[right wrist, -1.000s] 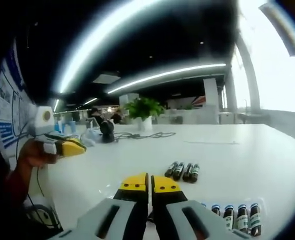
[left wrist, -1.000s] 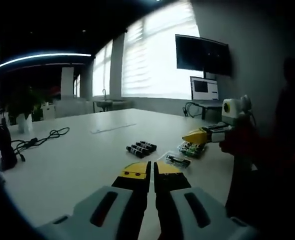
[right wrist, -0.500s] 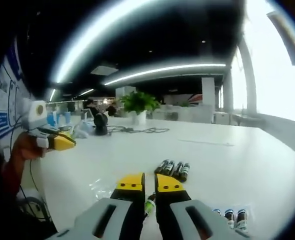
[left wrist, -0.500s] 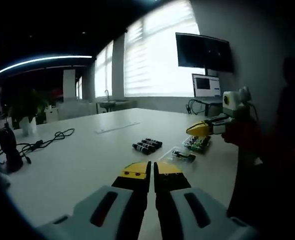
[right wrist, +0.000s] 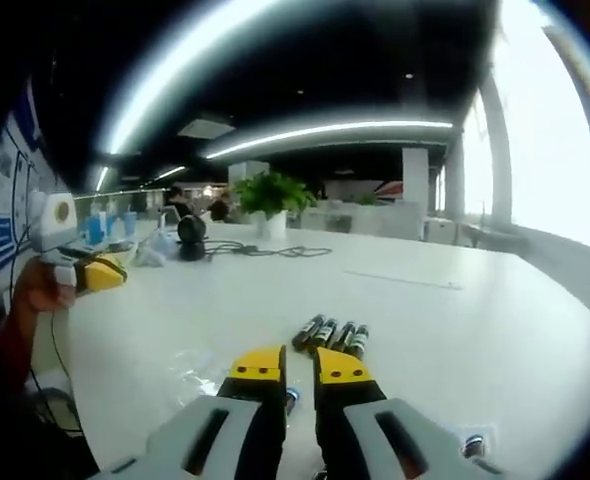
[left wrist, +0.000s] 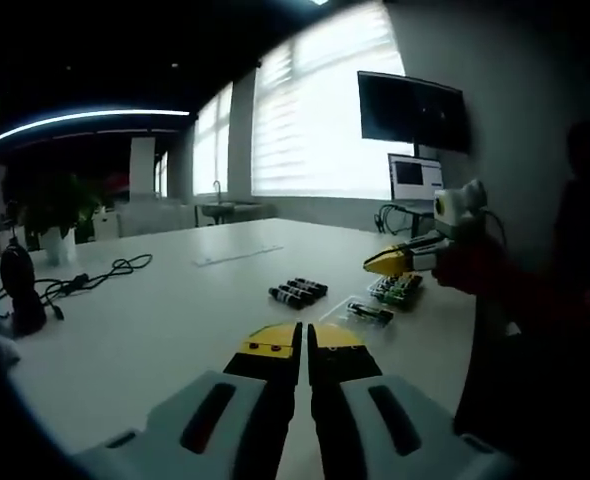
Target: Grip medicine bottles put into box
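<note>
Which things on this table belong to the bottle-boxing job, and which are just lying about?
Job: loose medicine bottles; clear box with bottles; single bottle; right gripper; left gripper.

Lying about: black cable; potted plant; monitor.

Four dark medicine bottles (right wrist: 331,335) lying flat, side by side (caps alike); clear box (left wrist: 396,288) apart.

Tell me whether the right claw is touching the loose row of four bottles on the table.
Apart. The right gripper view shows bare table between the right claw and the four bottles.
</note>
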`<state>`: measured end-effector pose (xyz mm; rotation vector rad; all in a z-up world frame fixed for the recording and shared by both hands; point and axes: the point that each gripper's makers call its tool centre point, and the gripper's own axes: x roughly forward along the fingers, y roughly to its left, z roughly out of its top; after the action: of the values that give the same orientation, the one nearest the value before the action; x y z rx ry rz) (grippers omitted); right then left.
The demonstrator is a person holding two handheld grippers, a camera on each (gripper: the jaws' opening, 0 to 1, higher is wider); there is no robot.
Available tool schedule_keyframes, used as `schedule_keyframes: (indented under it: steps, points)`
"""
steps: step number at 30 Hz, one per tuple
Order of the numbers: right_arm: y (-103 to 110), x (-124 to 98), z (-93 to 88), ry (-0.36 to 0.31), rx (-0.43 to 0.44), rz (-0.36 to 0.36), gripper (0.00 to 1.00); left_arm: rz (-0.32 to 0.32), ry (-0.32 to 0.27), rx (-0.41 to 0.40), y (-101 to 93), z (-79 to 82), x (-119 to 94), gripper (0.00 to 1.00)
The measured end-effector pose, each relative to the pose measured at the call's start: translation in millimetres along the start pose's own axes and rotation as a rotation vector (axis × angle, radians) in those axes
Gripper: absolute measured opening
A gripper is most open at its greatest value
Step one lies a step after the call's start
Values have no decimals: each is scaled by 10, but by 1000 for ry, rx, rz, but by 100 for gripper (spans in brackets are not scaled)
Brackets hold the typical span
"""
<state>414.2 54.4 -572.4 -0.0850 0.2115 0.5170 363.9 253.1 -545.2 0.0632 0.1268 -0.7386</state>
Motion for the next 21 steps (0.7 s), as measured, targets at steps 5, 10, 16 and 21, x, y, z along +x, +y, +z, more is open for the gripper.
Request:
schedule_keyframes:
  steps: [5, 10, 16, 21]
  points:
    - [-108, 66, -45, 32, -10, -15, 8, -2, -4, -22, -11, 7, 11, 0]
    - [-217, 131, -39, 40, -33, -33, 9, 10, -18, -27, 8, 33, 4, 0]
    - [-428, 266, -93, 86, -45, -46, 9, 6, -28, -39, 8, 50, 20, 1]
    - [-486, 305, -41, 80, -56, -46, 9, 1, -47, -66, 39, 50, 50, 1]
